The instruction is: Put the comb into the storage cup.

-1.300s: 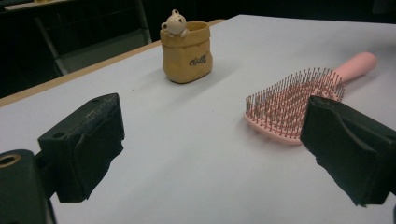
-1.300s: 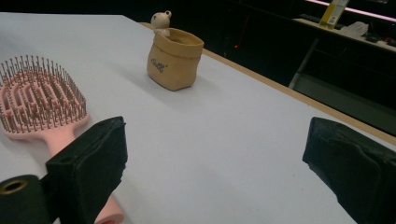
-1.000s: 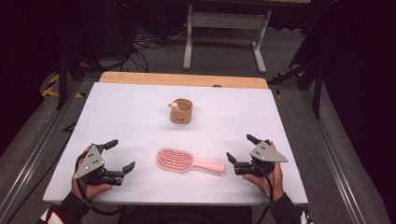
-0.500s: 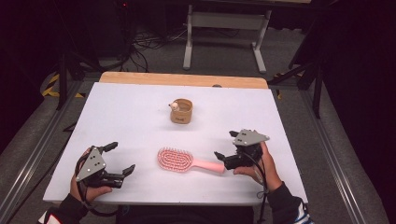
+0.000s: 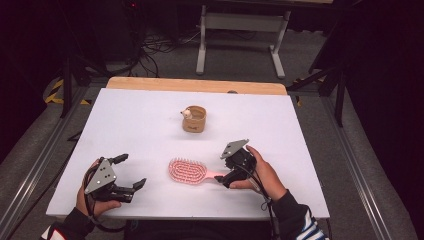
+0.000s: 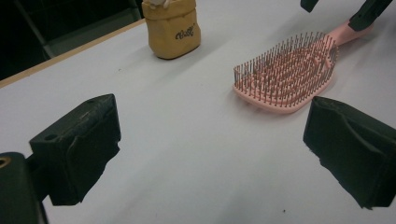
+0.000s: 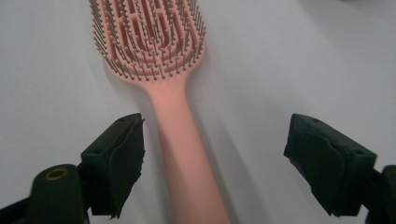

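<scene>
While the right gripper (image 5: 225, 173) sits over the handle end of the pink hairbrush (image 5: 188, 171), its fingers (image 7: 116, 158) stand apart on either side of the handle, with the handle nearer one pad than the other and neither pad pressing on it. They have just been closing in, so I'd judge a grasp on the handle is being set up rather than made. The brush lies flat on the white desk (image 5: 145, 125), bristles up, near the front edge, with its head toward the middle and its handle pointing at the person's right hand. That lie suits a pick-up by the handle, which is the one slim, smooth part a pair of fingers can close around.

The left gripper (image 5: 131, 171) rests near the front left corner of the desk, well apart from the brush, fingers (image 6: 77, 144) spread wide with nothing between them. It looks parked, aimed across the desk at the brush head, perhaps waiting its turn.

Farther back near the middle stands a small tan pouch-like container (image 5: 193, 119), upright, with something pale poking from its top. It bears a short dark word in curly script; I can't make out the letters.
</scene>
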`<state>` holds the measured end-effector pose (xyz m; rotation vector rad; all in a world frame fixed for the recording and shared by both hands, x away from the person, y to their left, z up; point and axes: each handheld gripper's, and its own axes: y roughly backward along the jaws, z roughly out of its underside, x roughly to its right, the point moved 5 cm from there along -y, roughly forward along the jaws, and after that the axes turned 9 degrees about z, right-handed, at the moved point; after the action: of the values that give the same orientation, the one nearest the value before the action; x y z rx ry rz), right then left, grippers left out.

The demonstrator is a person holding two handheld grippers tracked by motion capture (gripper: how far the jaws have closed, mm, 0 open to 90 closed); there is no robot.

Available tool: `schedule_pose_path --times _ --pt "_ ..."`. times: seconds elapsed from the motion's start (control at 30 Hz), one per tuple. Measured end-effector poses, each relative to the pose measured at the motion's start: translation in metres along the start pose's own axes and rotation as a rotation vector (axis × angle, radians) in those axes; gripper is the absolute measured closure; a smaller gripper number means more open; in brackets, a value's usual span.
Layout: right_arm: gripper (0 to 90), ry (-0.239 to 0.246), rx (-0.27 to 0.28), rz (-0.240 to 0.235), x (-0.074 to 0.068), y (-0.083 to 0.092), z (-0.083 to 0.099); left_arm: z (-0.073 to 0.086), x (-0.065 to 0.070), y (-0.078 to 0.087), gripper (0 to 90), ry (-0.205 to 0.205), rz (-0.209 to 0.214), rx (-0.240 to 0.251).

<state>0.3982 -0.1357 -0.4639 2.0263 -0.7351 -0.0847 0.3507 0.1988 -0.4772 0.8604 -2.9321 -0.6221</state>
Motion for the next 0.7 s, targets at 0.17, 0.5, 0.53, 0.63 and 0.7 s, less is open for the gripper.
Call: schedule_pose_path --times 0.17,0.5,0.53,0.63,0.7 --pt "24.2 0.031 -0.038 -0.033 -0.01 -0.013 -0.008 0.001 0.0 -0.001 5.1 0.004 0.007 -0.005" --pt "50.8 0.081 -0.085 -0.107 -0.02 -0.031 -0.015 0.001 0.001 -0.002 5.2 0.003 0.016 -0.005" --pt "51.2 0.083 -0.085 -0.113 -0.02 -0.032 -0.015 0.001 0.001 -0.002 5.2 0.004 0.015 -0.005" --pt "56.0 0.088 -0.084 -0.131 -0.019 -0.032 -0.016 0.001 0.001 -0.002 5.3 0.007 0.018 -0.005" --pt "64.0 0.093 -0.075 -0.138 -0.02 -0.032 -0.016 0.001 0.001 -0.003 5.4 0.005 0.014 -0.012"
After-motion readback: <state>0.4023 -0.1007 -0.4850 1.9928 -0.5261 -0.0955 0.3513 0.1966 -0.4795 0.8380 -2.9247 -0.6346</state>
